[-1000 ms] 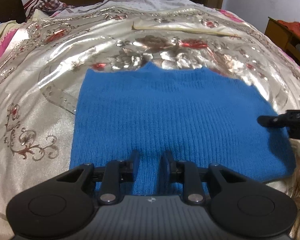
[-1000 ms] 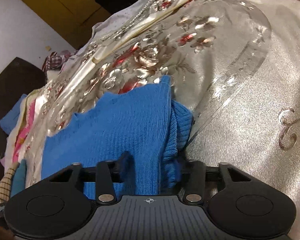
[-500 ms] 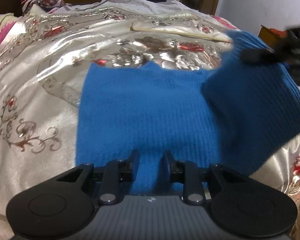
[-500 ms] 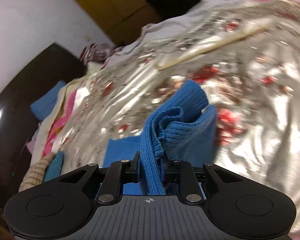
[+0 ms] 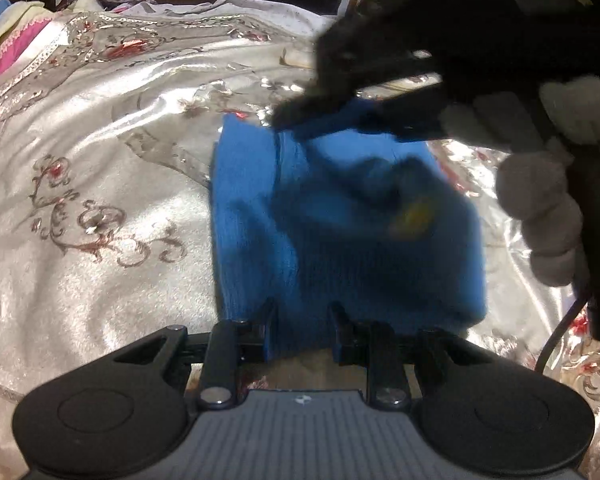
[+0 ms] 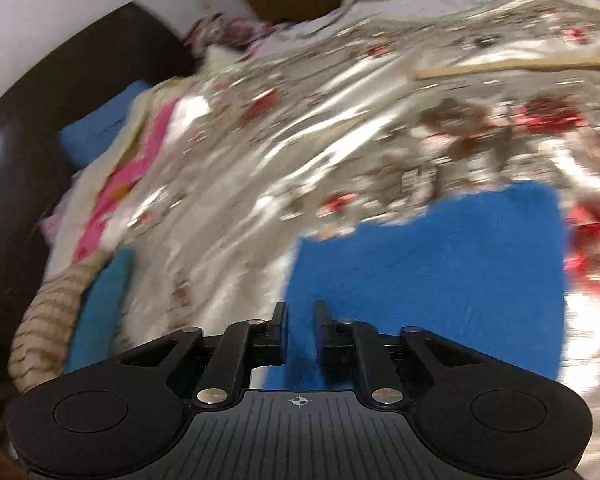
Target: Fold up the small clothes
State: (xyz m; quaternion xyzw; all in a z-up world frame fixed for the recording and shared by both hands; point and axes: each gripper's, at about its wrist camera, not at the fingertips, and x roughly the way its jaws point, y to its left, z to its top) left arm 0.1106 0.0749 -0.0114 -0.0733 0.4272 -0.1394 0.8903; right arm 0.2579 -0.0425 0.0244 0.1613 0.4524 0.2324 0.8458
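Observation:
A blue knit garment [image 5: 340, 248] lies on the shiny flowered bedspread [image 5: 100, 160], its right part doubled over toward the left. My left gripper [image 5: 304, 316] is at the garment's near hem, its fingers closed on a strip of the blue fabric. My right gripper [image 5: 300, 124], in a gloved hand [image 5: 540, 192], hovers over the far side with a blue edge pinched in its tips. In the blurred right wrist view, blue fabric [image 6: 440, 272] also sits in the narrow gap of the right gripper [image 6: 299, 316]. A blurred yellow patch [image 5: 412, 216] shows on the folded part.
Folded pink and pale bedding [image 6: 120, 184], a blue pillow [image 6: 96, 132] and a beige knit piece [image 6: 48, 320] lie along the dark headboard [image 6: 40, 120]. A thin wooden strip [image 6: 500, 66] rests far up the bedspread. A black cable [image 5: 560, 328] hangs from the right gripper.
The right gripper closed on the garment's right edge, lifted it and carried it leftward over the rest. The visible garment has become narrower. The left gripper shifted slightly while keeping the hem.

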